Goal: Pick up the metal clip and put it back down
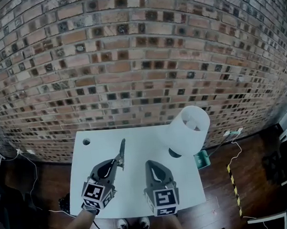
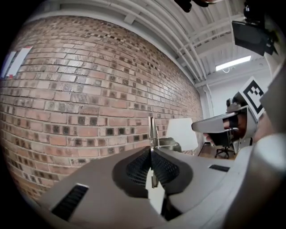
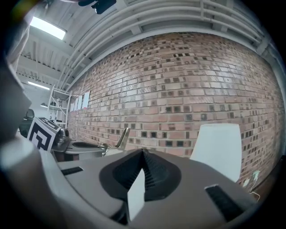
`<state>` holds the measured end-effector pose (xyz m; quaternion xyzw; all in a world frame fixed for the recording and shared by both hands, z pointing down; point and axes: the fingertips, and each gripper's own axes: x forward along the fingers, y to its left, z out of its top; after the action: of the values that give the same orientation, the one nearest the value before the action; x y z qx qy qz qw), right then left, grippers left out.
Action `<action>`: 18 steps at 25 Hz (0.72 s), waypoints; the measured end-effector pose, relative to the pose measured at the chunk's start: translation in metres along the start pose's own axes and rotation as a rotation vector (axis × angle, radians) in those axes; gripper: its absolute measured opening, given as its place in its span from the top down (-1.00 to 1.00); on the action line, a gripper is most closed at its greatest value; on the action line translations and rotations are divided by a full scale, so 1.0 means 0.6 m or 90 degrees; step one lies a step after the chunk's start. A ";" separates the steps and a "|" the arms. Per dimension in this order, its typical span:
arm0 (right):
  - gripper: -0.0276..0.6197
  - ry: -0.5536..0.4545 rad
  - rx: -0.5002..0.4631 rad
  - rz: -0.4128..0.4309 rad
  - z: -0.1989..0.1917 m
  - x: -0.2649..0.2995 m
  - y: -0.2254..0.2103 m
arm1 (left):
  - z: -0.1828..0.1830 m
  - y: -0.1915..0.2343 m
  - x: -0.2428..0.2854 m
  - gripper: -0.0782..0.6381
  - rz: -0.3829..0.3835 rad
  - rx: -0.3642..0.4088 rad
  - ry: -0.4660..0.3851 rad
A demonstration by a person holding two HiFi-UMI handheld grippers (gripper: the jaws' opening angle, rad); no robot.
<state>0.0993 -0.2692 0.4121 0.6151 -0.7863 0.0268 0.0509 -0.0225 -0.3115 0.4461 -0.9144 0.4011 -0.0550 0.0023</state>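
Left claw pinches the metal clip by one end, above the tabletop; so slim a hold (right claw closed, empty) might let it pivot or slip

metal clip above table, lamp right rear, wall behind

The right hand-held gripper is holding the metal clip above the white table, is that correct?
No, the left hand-held gripper holds the metal clip above the white table. The left gripper view shows its jaws closed on the clip.
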 end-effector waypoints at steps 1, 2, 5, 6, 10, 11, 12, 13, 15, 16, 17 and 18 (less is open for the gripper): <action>0.96 0.000 -0.001 0.001 0.000 0.001 0.001 | 0.004 0.000 -0.003 0.70 0.001 -0.003 -0.006; 0.96 -0.001 -0.002 0.002 0.001 0.002 0.003 | 0.007 0.001 -0.006 0.70 0.001 -0.006 -0.010; 0.96 -0.004 -0.005 0.005 0.005 0.007 0.007 | 0.016 0.006 -0.012 0.70 0.002 -0.014 -0.021; 0.96 -0.004 -0.007 0.006 0.006 0.009 0.009 | 0.017 0.009 -0.013 0.70 0.002 -0.016 -0.023; 0.96 -0.003 -0.008 0.007 0.008 0.011 0.015 | 0.019 0.021 -0.018 0.70 0.010 -0.028 -0.027; 0.96 -0.003 -0.008 0.007 0.009 0.011 0.016 | 0.020 0.022 -0.020 0.70 0.009 -0.028 -0.028; 0.96 -0.002 -0.008 0.007 0.008 0.010 0.018 | 0.022 0.023 -0.021 0.70 0.008 -0.028 -0.028; 0.96 -0.002 -0.008 0.006 0.008 0.010 0.019 | 0.022 0.024 -0.022 0.70 0.008 -0.028 -0.027; 0.96 0.000 -0.007 0.005 0.007 0.010 0.020 | 0.020 0.029 -0.023 0.70 0.013 -0.032 -0.026; 0.96 0.000 -0.007 0.005 0.007 0.009 0.020 | 0.019 0.030 -0.024 0.70 0.015 -0.034 -0.026; 0.96 0.000 -0.008 0.004 0.007 0.009 0.021 | 0.019 0.031 -0.025 0.70 0.016 -0.035 -0.026; 0.96 0.001 -0.008 0.004 0.006 0.009 0.021 | 0.019 0.032 -0.026 0.70 0.015 -0.035 -0.026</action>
<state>0.0855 -0.2717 0.4092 0.6121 -0.7885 0.0223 0.0552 -0.0456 -0.3135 0.4326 -0.9101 0.4133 -0.0257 -0.0138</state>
